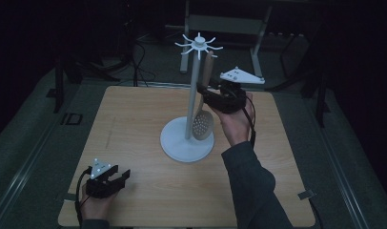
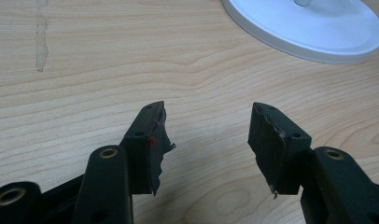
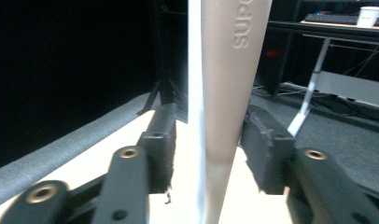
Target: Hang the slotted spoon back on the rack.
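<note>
Right hand-held gripper (image 1: 211,91) at mid-height of the slotted spoon (image 1: 203,121), just right of the stand (image 1: 188,138) pole. Jaws apart, spoon handle between them, pads not pressing. Spoon hanging near upright from the top hooks, long axis vertical, bowl down above the base. Left hand-held gripper (image 1: 119,180) on the near-left surface (image 1: 134,124), jaws apart, empty.

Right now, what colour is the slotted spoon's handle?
Beige handle, seen best in the right gripper view.
</note>
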Demonstrator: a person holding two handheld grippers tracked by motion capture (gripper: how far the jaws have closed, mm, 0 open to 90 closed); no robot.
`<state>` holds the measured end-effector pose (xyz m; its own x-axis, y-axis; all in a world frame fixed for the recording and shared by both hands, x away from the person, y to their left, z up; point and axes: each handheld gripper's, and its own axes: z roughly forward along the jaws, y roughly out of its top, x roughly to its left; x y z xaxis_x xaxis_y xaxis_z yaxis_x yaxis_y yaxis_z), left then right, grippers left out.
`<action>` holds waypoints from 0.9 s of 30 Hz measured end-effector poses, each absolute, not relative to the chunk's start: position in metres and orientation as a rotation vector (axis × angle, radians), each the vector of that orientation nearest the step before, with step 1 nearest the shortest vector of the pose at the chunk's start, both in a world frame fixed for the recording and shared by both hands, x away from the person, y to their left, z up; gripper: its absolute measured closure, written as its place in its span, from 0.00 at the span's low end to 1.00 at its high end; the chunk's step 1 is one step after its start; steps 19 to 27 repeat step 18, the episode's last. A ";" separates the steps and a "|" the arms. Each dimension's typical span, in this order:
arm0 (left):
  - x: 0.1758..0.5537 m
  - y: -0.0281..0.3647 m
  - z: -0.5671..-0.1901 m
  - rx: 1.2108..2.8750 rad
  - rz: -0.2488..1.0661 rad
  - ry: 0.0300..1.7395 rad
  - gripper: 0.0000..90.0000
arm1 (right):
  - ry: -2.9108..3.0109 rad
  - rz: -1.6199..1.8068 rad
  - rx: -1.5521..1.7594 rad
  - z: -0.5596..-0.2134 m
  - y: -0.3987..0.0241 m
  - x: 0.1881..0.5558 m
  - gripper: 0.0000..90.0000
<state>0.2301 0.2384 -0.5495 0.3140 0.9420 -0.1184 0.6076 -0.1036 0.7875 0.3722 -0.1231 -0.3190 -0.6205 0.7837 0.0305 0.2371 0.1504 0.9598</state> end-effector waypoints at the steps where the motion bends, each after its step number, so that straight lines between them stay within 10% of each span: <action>1: 0.230 0.238 -0.550 1.808 0.546 1.385 0.52 | 1.946 1.481 0.974 -0.319 -0.124 0.372 0.56; 27: 0.230 0.239 -0.550 1.802 0.546 1.387 0.52 | 1.978 1.433 1.062 -0.362 -0.165 0.355 0.45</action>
